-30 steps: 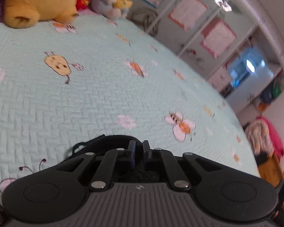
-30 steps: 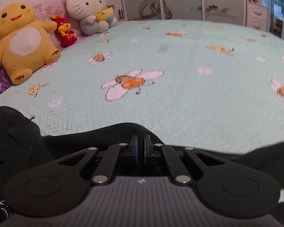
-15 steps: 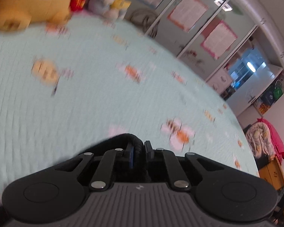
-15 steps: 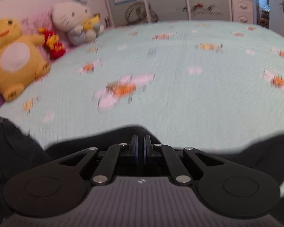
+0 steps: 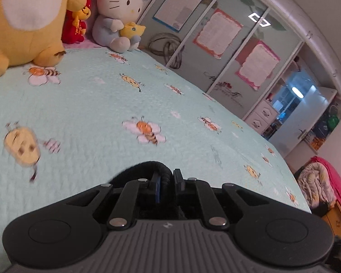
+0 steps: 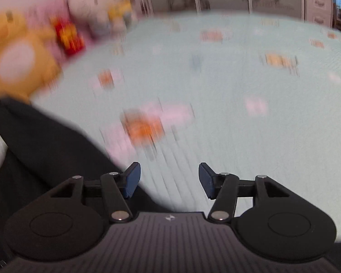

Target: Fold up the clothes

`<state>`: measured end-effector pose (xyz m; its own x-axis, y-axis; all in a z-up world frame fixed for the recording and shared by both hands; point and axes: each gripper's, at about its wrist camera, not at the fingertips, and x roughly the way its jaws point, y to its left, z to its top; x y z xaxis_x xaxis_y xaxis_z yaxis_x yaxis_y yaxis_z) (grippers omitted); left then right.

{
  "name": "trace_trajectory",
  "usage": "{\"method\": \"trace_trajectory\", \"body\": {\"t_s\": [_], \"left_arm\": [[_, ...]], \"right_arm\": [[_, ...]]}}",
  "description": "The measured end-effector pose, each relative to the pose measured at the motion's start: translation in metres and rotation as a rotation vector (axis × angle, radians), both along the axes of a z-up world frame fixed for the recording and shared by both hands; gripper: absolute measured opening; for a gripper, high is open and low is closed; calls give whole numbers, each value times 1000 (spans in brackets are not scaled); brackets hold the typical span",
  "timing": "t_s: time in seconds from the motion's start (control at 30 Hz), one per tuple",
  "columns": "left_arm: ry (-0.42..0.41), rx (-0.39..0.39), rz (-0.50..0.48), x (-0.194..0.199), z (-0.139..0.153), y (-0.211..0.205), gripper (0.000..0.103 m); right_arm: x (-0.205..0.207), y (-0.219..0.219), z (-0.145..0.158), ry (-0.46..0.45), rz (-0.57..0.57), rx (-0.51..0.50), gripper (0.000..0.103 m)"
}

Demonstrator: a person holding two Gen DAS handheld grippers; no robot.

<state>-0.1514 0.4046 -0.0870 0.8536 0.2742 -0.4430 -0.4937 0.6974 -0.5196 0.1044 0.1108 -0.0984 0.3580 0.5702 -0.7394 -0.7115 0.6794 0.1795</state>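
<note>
Between the nearly closed fingers of the left claw [image 5: 165,183] sits a thick rolled edge of the soft black fabric garment [image 5: 145,170], pinched firmly. The right claw [image 6: 169,180] stands wide apart and holds nothing; the same dark cloth lies just beside its left finger, spread over the mint-green quilted bedspread with bee prints [image 5: 91,104]. I judge the garment light, limp and easy to sag, so a hem or corner is the better grip.
</note>
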Motion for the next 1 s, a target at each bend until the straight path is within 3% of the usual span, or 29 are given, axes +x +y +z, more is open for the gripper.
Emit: {"method": "trace_trajectory", "body": {"t_s": [0.1, 0.23, 0.4, 0.6, 0.63, 0.7, 0.73, 0.77, 1.0], "left_arm": [[-94, -7, 3, -52, 3, -19, 9], [-197, -2, 22, -106, 23, -32, 10], [-178, -12, 44, -127, 26, -41, 10], [-124, -55, 44, -117, 6, -38, 10], [-120, -60, 42, -114, 4, -37, 10], [-121, -59, 39, -108, 5, -35, 10], [-123, -56, 38, -105, 8, -34, 10], [-126, -50, 36, -100, 11, -33, 10], [-157, -18, 24, -43, 43, -1, 10]], "right_arm": [[-18, -28, -22, 0, -46, -18, 57], [-38, -50, -12, 6, -58, 70, 61], [-50, -41, -23, 9, -38, 13, 61], [-64, -29, -45, 14, -33, -73, 62], [-71, -25, -50, -28, -22, -103, 60], [-79, -20, -51, -91, -3, -139, 30], [-80, -18, -51, -109, 2, -151, 8], [-79, -17, -48, -116, 1, -153, 0], [-30, -18, 0, -180, -83, -23, 0]]}}
